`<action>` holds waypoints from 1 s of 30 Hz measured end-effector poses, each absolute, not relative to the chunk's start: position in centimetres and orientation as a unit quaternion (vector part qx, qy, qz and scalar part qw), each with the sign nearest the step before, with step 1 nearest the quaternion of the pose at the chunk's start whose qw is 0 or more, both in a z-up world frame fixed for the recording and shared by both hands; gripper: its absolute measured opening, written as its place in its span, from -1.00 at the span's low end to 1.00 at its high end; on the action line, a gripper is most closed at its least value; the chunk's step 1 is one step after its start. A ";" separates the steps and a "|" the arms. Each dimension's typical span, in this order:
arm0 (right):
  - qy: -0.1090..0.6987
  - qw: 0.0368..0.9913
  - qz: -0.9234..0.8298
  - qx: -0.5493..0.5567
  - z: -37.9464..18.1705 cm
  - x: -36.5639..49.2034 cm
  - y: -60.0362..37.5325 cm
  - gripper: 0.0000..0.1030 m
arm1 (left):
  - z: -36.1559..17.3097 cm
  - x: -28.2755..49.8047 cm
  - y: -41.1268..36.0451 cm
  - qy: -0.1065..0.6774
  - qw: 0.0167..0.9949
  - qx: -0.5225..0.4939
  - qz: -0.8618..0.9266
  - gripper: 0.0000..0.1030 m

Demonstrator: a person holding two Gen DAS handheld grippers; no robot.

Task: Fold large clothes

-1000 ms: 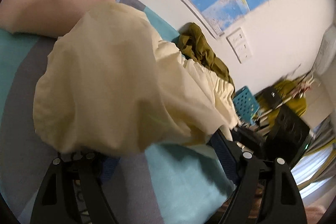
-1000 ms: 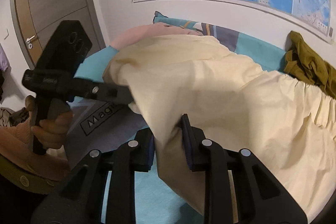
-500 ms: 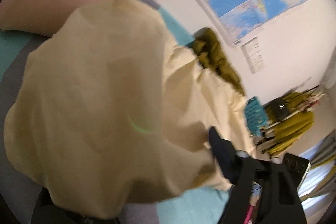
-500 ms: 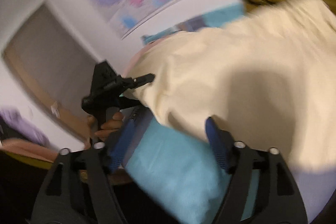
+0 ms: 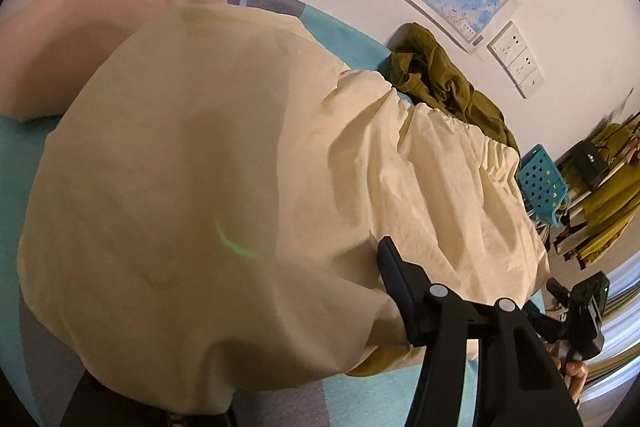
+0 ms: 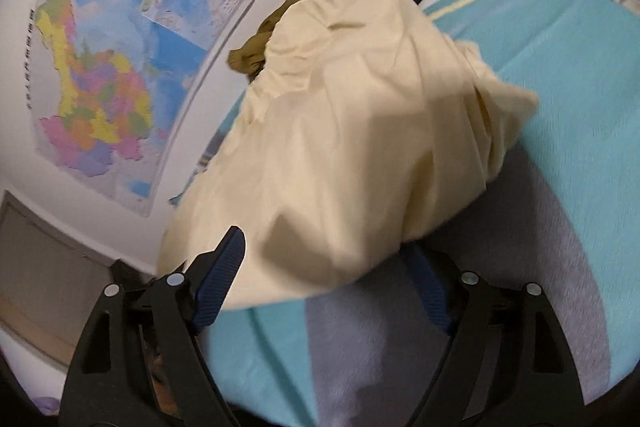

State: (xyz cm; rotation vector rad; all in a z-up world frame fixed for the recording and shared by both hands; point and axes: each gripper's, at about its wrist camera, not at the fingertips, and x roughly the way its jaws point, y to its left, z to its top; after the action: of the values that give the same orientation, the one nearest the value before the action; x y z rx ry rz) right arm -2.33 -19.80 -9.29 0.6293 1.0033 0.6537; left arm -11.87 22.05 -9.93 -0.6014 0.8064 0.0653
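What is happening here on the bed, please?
A person with a gripper in each hand is folding a large cream garment on the bed. The right gripper has just opened and its jaws stand wide, fabric lying loose between them. The left gripper's jaws have been closing around a fold. An olive garment waits by the wall.

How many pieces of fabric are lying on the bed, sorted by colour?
Cream garment: 1
Olive-green garment: 1
Pink pillow: 1
Total: 3, all on the turquoise and grey bed cover.
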 end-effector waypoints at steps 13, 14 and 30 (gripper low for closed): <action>0.416 0.824 0.289 0.253 -9.9 1.3 -14.6 0.80 | -10.0 -11.1 21.4 0.394 0.880 -0.262 0.051 0.15; 0.416 0.824 0.291 0.250 -9.9 1.5 -14.3 0.80 | -10.0 -11.1 21.4 0.393 0.880 -0.261 0.051 0.16; 0.450 0.782 0.321 0.287 -11.1 3.7 -14.4 -0.32 | -10.0 -9.4 21.4 0.387 0.887 -0.245 0.062 0.15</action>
State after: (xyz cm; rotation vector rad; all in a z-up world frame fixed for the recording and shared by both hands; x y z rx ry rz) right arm 3.72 -14.41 -11.13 0.6186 0.9725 0.6941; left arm -9.44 21.41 -9.96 -0.5094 0.8055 0.1282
